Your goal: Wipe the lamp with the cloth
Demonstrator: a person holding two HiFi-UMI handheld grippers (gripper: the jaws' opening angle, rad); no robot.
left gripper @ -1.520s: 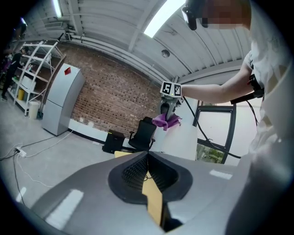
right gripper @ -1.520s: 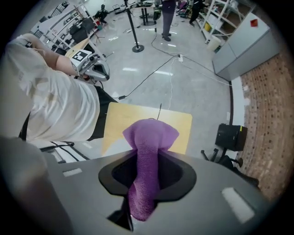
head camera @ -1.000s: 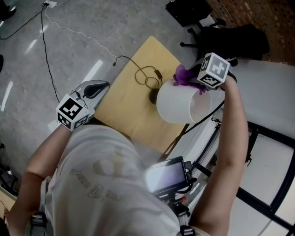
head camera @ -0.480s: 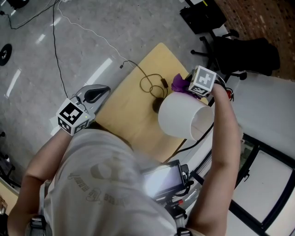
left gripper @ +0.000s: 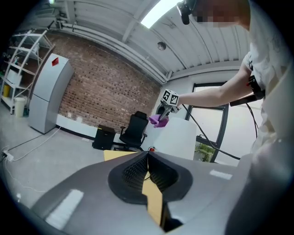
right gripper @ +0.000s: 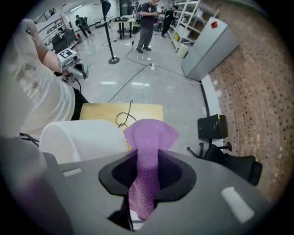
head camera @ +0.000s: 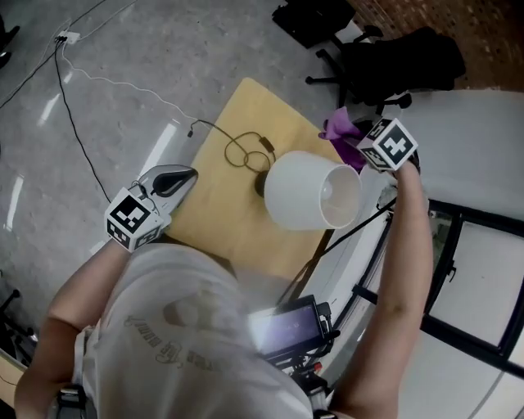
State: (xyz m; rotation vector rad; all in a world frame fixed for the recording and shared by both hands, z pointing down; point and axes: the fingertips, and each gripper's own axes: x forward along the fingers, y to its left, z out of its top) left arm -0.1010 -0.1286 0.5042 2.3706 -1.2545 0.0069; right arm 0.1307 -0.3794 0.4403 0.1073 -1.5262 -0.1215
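Note:
The lamp's white shade [head camera: 307, 190] stands on a small wooden table [head camera: 213, 213], and its black cord [head camera: 244, 150] is coiled behind it. My right gripper [head camera: 360, 141] hangs just past the shade's far right rim, shut on a purple cloth [head camera: 341, 129]. The cloth is off the shade. In the right gripper view the cloth [right gripper: 149, 137] sticks out between the jaws of that gripper [right gripper: 147, 156], above the shade [right gripper: 87, 137]. My left gripper [head camera: 185, 173] hovers at the table's left edge, away from the lamp. In its own view it [left gripper: 147, 158] has its pads together with nothing between them.
A black office chair [head camera: 385, 61] and a black box [head camera: 315, 16] stand beyond the table. A white cable [head camera: 106, 82] runs over the grey floor. A black-framed panel [head camera: 467, 270] is at the right. People stand far off near a grey cabinet [right gripper: 209, 46].
My right gripper has carried the cloth from the shade's top off to the right, past its rim. The left gripper has shifted only a little.

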